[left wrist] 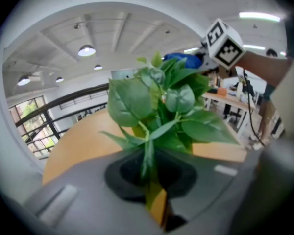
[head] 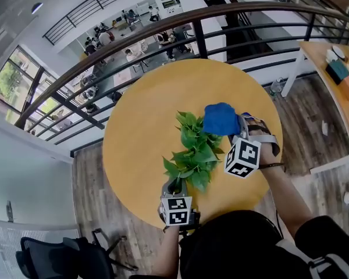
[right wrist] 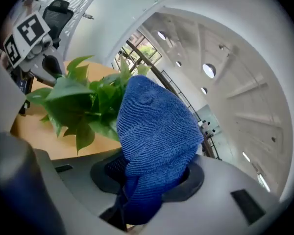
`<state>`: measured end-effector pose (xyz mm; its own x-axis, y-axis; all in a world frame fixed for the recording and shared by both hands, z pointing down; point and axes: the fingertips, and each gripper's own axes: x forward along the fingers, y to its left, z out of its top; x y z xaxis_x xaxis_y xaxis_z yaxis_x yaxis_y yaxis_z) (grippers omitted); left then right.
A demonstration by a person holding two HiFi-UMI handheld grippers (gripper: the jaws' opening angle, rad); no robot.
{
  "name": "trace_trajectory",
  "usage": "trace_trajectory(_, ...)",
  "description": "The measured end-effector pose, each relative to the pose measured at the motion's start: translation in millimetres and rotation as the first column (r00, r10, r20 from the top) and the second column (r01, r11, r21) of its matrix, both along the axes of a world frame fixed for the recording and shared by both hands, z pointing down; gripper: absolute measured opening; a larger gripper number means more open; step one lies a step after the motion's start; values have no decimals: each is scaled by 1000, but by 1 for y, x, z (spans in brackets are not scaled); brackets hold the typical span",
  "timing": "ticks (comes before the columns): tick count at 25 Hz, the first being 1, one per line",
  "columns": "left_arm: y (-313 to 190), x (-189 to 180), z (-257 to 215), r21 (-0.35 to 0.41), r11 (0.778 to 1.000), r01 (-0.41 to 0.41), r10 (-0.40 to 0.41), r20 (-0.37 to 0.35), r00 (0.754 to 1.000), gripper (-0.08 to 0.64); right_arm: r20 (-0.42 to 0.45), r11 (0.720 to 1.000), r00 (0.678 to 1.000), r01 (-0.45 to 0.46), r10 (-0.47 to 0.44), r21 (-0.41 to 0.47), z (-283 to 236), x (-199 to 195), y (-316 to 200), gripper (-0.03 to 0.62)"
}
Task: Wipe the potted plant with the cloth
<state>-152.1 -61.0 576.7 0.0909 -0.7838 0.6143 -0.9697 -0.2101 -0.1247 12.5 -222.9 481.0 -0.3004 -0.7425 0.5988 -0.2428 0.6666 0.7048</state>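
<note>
A small leafy green plant (head: 193, 150) stands near the middle of a round yellow table (head: 134, 132). My left gripper (head: 176, 189) reaches in from the near side at the plant's base. In the left gripper view the plant (left wrist: 157, 106) fills the middle, and its stem runs down into the nearly closed jaws of my left gripper (left wrist: 154, 199); the pot is hidden. My right gripper (head: 237, 125) is shut on a bunched blue cloth (head: 221, 119), held at the plant's upper right leaves. In the right gripper view the cloth (right wrist: 157, 136) sits beside the leaves (right wrist: 83, 102).
A dark metal railing (head: 163, 25) curves behind the table, with a drop to a lower floor beyond it. A wooden desk (head: 331, 68) stands at the right. A black office chair (head: 52, 257) is at the lower left. The person's arms come in from the bottom.
</note>
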Motion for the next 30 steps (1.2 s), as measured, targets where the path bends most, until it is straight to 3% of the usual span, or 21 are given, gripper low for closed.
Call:
trace_trajectory(5, -2, -10, -2, 4, 1000, -3, 3, -2, 1000, 20, -58, 979, 991, -127, 119, -162, 76, 38, 9, 170)
trace_trajectory(10, -4, -7, -4, 7, 1000, -16, 16, -2, 1000, 20, -65, 932, 978, -209, 198, -295, 124, 71, 32, 170)
trace_trajectory(13, -7, -4, -9, 17, 1000, -26, 26, 1, 1000, 21, 49, 898, 964, -225, 262, -378, 125, 79, 47, 170)
trace_trajectory(17, -10, -3, -8, 36, 999, -36, 36, -2, 999, 29, 237, 861, 912, -196, 336, -470, 111, 77, 54, 170)
trace_trajectory(21, -8, -3, -11, 58, 998, -34, 35, -19, 999, 86, 318, 861, 885, -156, 340, -485, 95, 71, 61, 170)
trace_trajectory(30, 2, 5, -22, 106, 990, -96, 106, -92, 990, 252, 378, 879, 878, -91, 292, -469, 76, 53, 71, 170)
